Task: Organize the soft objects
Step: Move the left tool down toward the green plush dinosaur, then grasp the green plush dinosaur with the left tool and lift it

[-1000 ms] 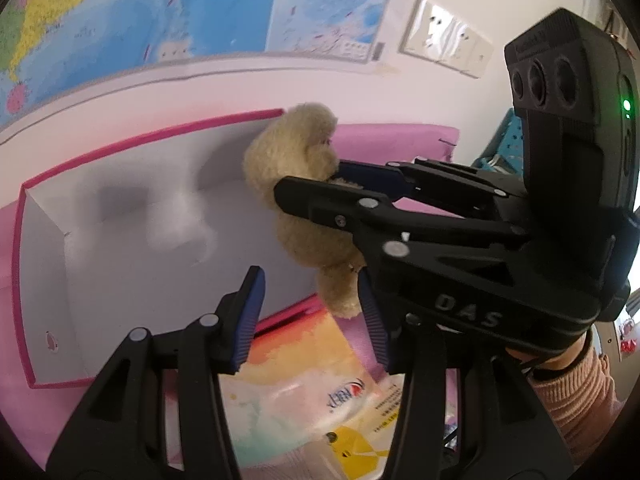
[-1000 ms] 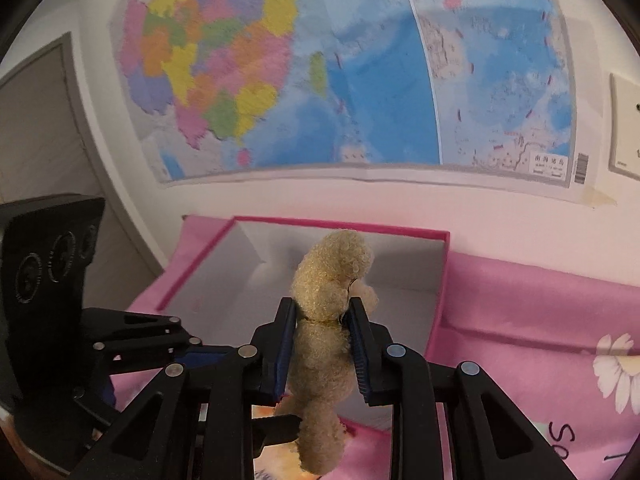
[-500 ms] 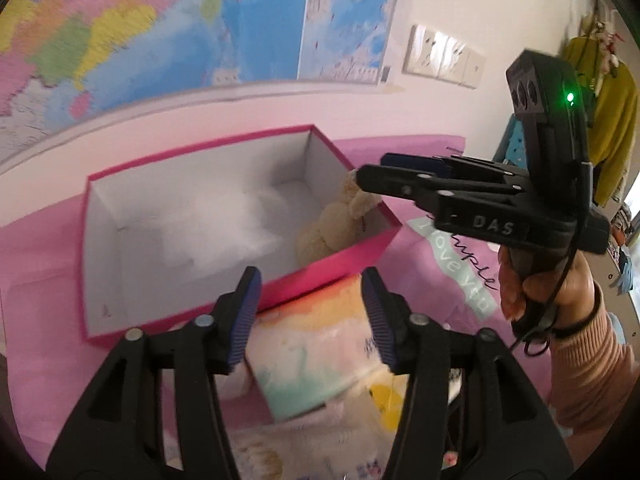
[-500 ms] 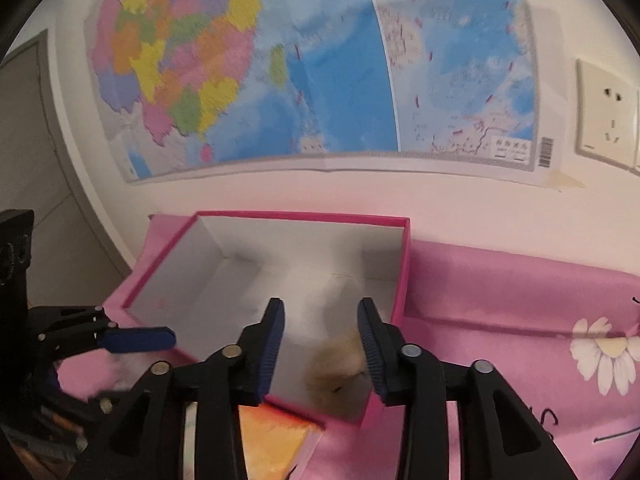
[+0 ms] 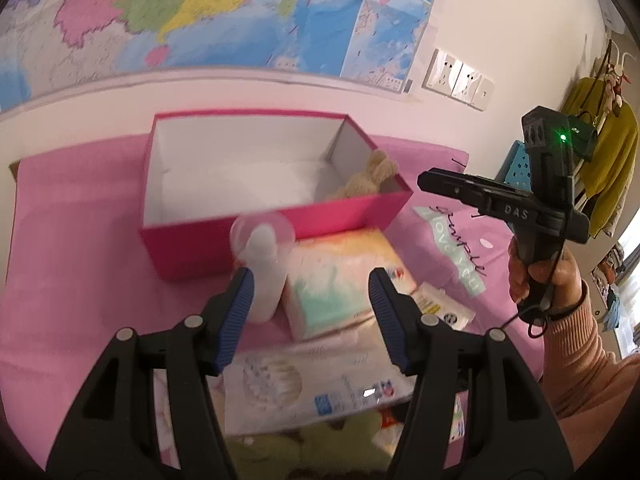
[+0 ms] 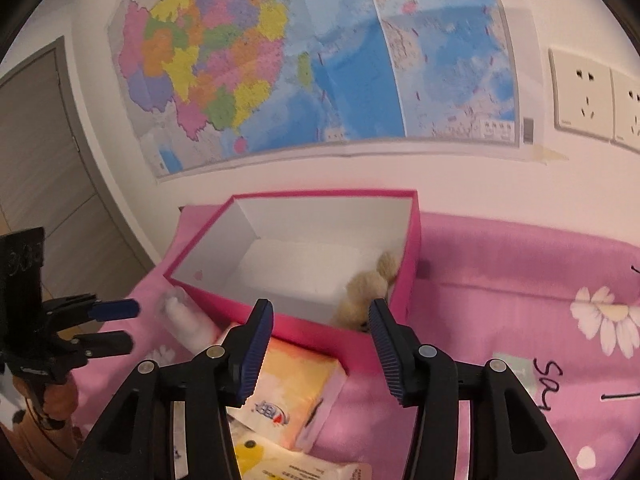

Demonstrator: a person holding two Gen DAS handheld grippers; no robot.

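A pink box (image 5: 276, 216) with a white inside is seen open on a pink cloth (image 5: 72, 264), set against the wall under a map (image 6: 320, 60). A beige plush toy (image 6: 370, 286) is seen lying inside the box, in its near right corner, against the right wall; it is also visible in the left wrist view (image 5: 366, 178).

The right tool (image 6: 320, 330) is held above the near rim of the box. Its jaws are opening and nothing is gripped between them; the plush toy is seen beyond the fingertips, apart from the pads.

The left tool (image 5: 310, 304) is held over the packs in front of the box. Its jaws are parted and nothing is gripped. Between its fingers, further down, a pastel tissue pack (image 5: 340, 280) is seen lying just in front of the box. A white bottle with a clear cap (image 5: 262, 264) is seen just left of that pack, blurred. A flat white pack (image 5: 308, 380) lies nearer the camera.

The hand (image 5: 536, 276) holding the right tool is seen in a pink sleeve (image 5: 588, 360).
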